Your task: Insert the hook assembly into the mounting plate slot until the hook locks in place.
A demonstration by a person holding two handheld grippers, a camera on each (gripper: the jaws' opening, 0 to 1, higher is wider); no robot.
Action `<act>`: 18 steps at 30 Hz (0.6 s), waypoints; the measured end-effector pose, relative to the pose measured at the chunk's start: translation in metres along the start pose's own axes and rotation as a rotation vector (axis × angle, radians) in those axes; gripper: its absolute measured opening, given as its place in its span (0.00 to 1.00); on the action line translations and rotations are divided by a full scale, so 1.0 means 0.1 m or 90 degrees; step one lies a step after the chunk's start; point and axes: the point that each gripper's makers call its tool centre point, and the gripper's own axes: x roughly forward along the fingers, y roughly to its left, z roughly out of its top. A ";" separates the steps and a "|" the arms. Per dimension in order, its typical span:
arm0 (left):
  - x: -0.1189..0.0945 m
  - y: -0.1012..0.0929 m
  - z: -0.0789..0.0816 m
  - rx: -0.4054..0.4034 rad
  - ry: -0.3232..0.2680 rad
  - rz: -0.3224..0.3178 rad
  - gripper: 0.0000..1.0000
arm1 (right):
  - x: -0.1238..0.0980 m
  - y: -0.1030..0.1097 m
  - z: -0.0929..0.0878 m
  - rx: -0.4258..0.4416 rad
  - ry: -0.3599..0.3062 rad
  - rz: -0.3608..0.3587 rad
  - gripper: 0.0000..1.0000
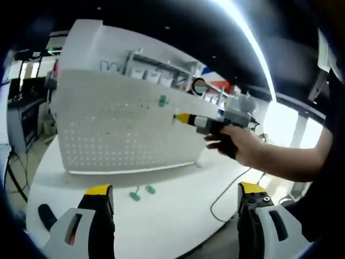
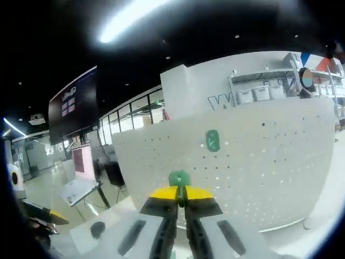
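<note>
Right now my right tongs (image 2: 181, 200) are pinched shut on a green hook assembly (image 2: 179, 178), low centre of the right gripper view, near the pegboard mounting plate (image 2: 259, 162). Another hook (image 2: 213, 140) already hangs above. My left tongs (image 1: 175, 197) stand wide open, empty, over the worktop (image 1: 172, 216), where spare hooks (image 1: 141, 192) lie. It looks light, stiff plastic; holding its stem seems best.

- The pegboard (image 2: 232, 162) in front of me looks like matt white sheet, smooth between its rows of small holes.
- The green hook (image 2: 179, 178) pinched in my right gripper (image 2: 180, 197) looks like smooth plastic.
- My jaw tips are matt yellow over black.
- The table (image 1: 178, 210) is smooth white with a slight sheen.
</note>
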 end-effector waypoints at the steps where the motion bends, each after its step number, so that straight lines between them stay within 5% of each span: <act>1: 0.01 0.00 -0.03 0.000 0.004 0.000 0.97 | 0.02 -0.02 0.01 0.000 0.000 -0.003 0.00; 18: 0.06 0.10 -0.12 0.022 0.046 -0.004 0.95 | 0.33 -0.45 0.20 -0.056 -0.029 -0.074 0.00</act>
